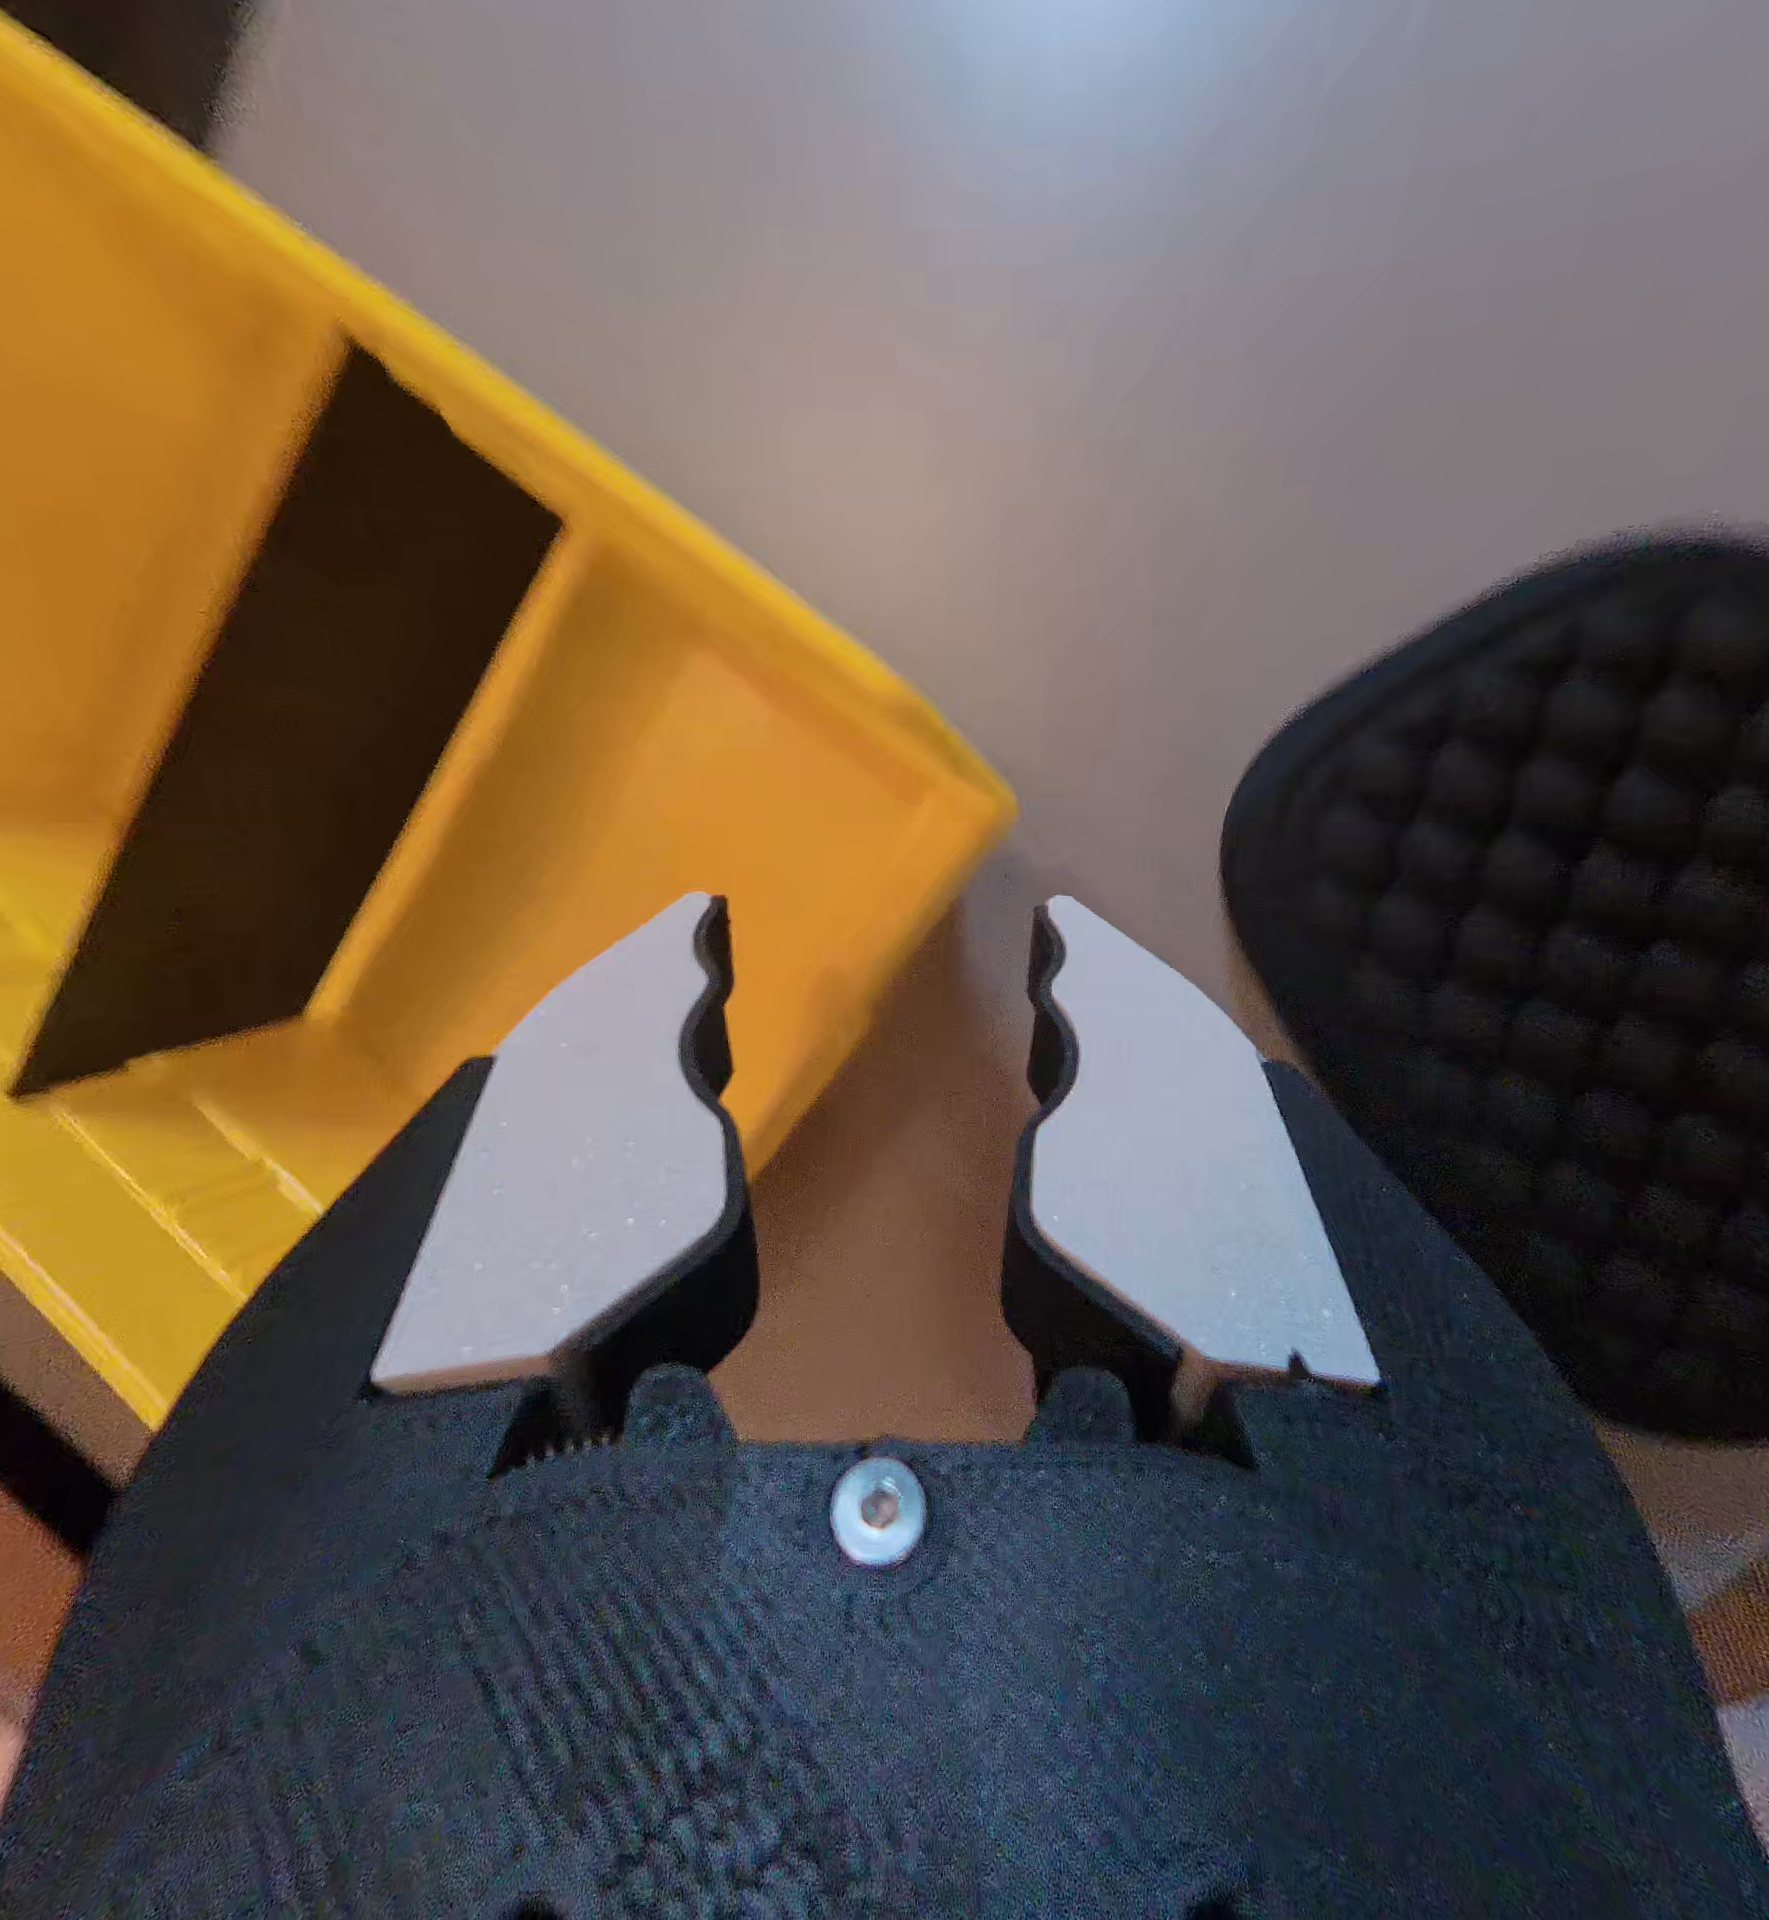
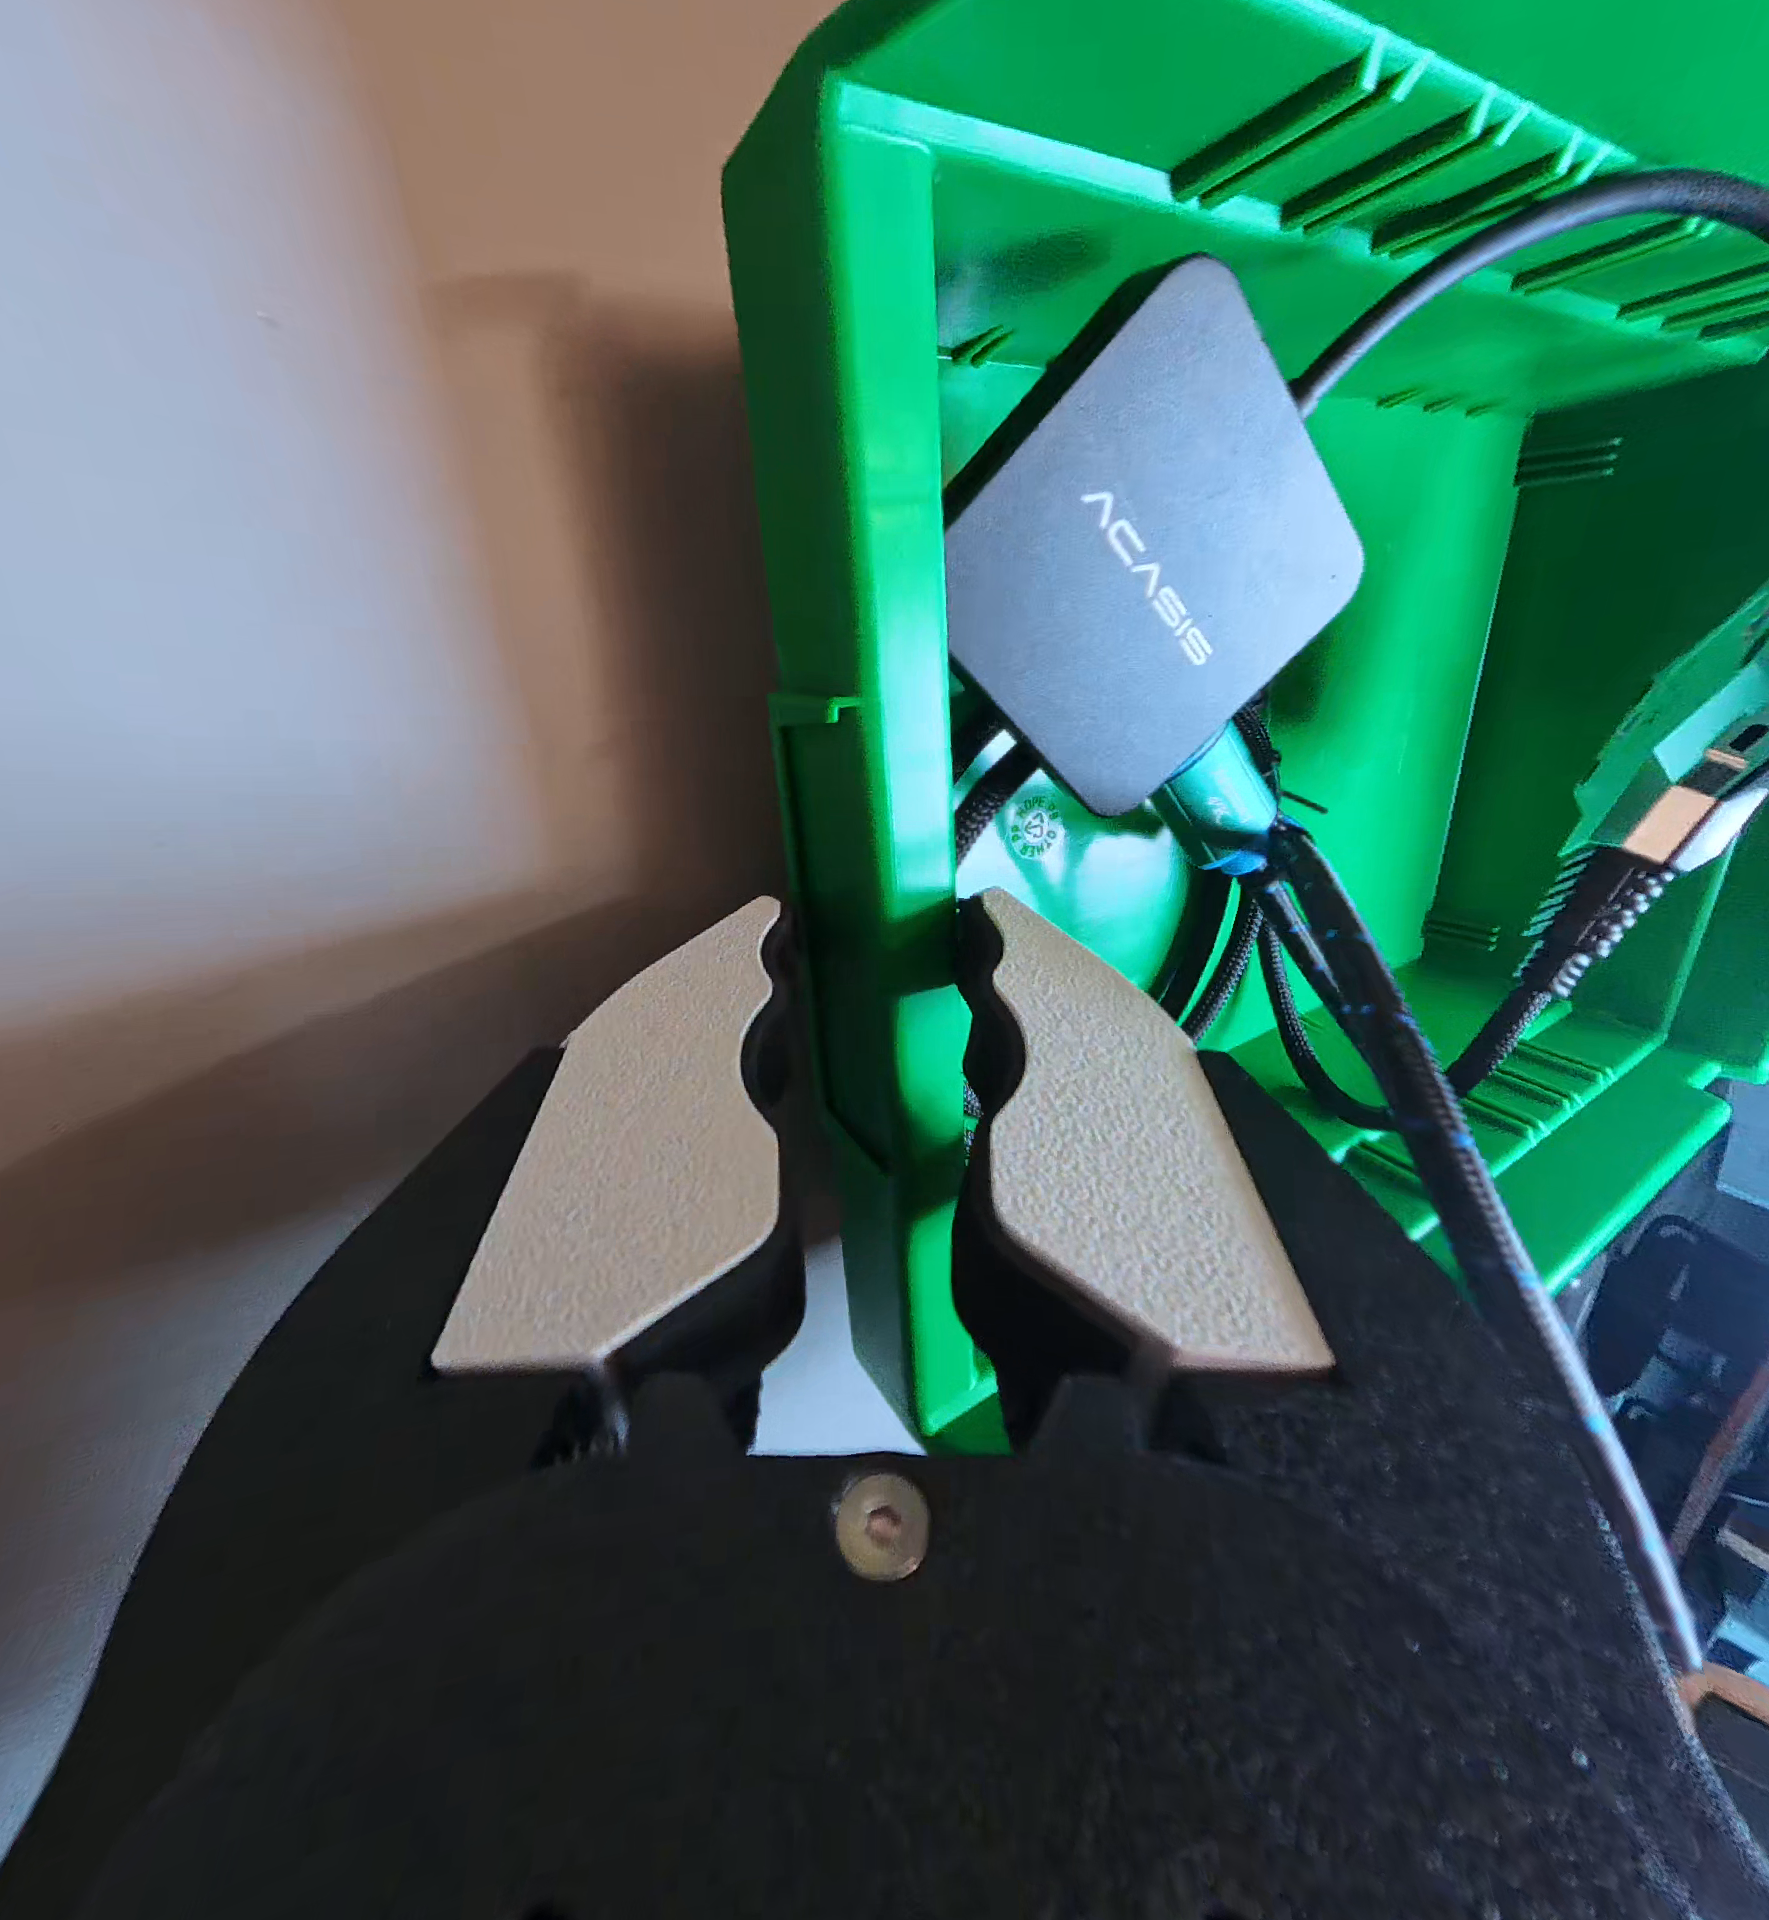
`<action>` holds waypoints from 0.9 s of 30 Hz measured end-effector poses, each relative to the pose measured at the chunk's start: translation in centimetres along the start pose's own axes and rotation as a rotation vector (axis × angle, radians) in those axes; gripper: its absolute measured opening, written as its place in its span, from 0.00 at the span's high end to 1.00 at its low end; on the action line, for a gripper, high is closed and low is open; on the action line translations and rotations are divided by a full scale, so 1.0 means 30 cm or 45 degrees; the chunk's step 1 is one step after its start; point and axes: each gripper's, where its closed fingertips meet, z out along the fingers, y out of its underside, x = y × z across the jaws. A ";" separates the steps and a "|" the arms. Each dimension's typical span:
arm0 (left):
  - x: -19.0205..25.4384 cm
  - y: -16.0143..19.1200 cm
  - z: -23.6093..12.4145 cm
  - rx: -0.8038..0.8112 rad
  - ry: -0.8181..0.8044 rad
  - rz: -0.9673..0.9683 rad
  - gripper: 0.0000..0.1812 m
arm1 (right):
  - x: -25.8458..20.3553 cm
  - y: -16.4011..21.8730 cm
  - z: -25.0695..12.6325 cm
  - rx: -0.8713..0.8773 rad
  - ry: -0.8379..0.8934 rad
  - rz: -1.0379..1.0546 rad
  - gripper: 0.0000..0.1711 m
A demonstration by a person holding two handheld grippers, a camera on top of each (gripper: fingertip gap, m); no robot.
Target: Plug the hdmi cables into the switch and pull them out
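Note:
In the right wrist view my right gripper (image 2: pixel 872 914) is shut on the side wall of a green plastic bin (image 2: pixel 880 623), one finger outside and one inside. A flat grey switch (image 2: pixel 1150 540) lies in the bin. A teal-ended HDMI plug (image 2: pixel 1218 800) sits in its lower corner, and its black braided cable (image 2: pixel 1379 1039) runs out over the bin's edge past my gripper. A loose silver-tipped connector (image 2: pixel 1680 842) lies at the bin's right side. In the left wrist view my left gripper (image 1: pixel 880 914) is open and empty. No switch or cable shows there.
A yellow bin (image 1: pixel 651 748) with a black divider (image 1: pixel 288 727) lies left of my left gripper, its corner close to the left finger. A black bumpy cushion (image 1: pixel 1586 987) is to the right. Beige table surface (image 1: pixel 963 468) lies beyond. Dark clutter (image 2: pixel 1742 1403) shows below the green bin.

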 end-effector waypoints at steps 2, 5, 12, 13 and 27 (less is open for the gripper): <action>-0.017 0.124 0.056 -0.241 -0.030 0.070 0.66 | -0.029 0.004 -0.019 -0.012 -0.024 -0.039 0.83; -0.100 0.219 0.157 -0.464 -0.222 0.324 0.75 | -0.096 -0.003 -0.060 -0.010 -0.062 -0.105 0.83; -0.040 -0.107 0.289 -0.186 -0.320 0.679 0.82 | -0.303 -0.085 -0.178 0.111 -0.035 -0.299 0.82; -0.033 -0.149 0.305 -0.191 -0.324 0.691 0.82 | -0.329 -0.098 -0.195 0.118 -0.007 -0.334 0.82; 0.333 -0.744 0.187 0.766 -0.026 0.281 0.80 | -0.570 -0.202 -0.904 1.390 -0.288 0.269 0.86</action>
